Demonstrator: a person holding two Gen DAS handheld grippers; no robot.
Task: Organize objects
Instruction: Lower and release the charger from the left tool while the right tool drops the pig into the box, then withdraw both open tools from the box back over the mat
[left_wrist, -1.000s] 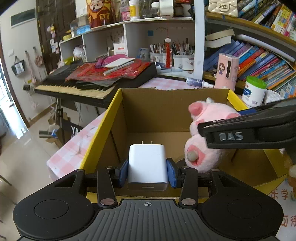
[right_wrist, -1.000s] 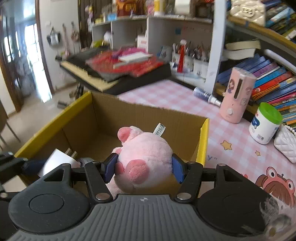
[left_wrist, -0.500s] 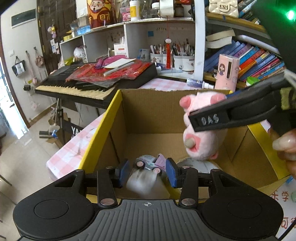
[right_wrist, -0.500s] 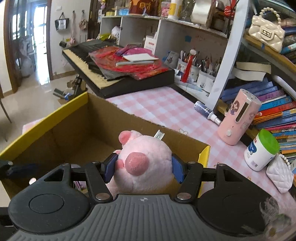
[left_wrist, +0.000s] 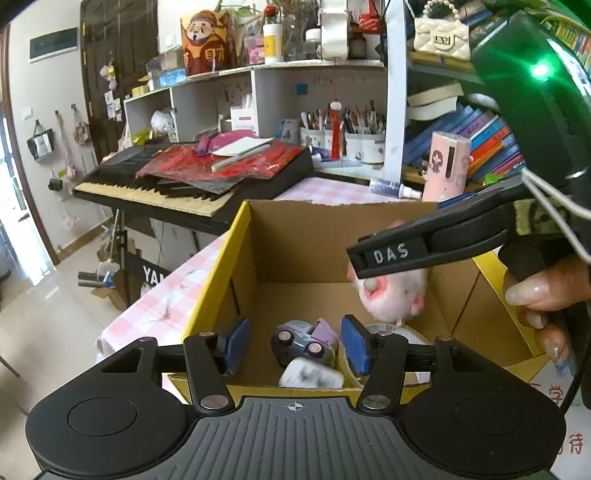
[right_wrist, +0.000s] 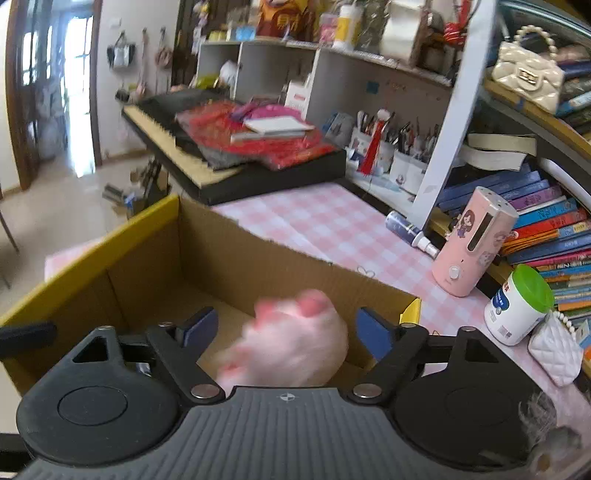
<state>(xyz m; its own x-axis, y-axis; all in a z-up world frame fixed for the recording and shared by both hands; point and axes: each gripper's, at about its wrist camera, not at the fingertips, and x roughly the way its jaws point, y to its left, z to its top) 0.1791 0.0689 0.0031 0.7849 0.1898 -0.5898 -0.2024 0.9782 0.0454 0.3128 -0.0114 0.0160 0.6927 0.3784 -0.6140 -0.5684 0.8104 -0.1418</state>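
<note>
While its jaws open, empty, the left hand-held gripper (left_wrist: 293, 345) tilts over a yellow-edged cardboard box (left_wrist: 218, 273) holding one white charger (left_wrist: 310, 374) and one grey toy car (left_wrist: 301, 341); the other finger reads "DAS". Right view: right hand-held gripper (right_wrist: 284, 328) opening, one blurred pink plush pig (right_wrist: 291, 339) loose between its pads, inside the box.

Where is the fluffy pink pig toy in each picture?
Left wrist view: the fluffy pink plush pig toy is right of centre, inside the brown cardboard box with yellow edges, partly hidden behind a black finger marked DAS.
Right wrist view: the pig is low in the middle, blurred, between the open blue pads, over the same box.
Shared landmark: the tall pink cartoon-girl canister on the checked tablecloth.
</note>
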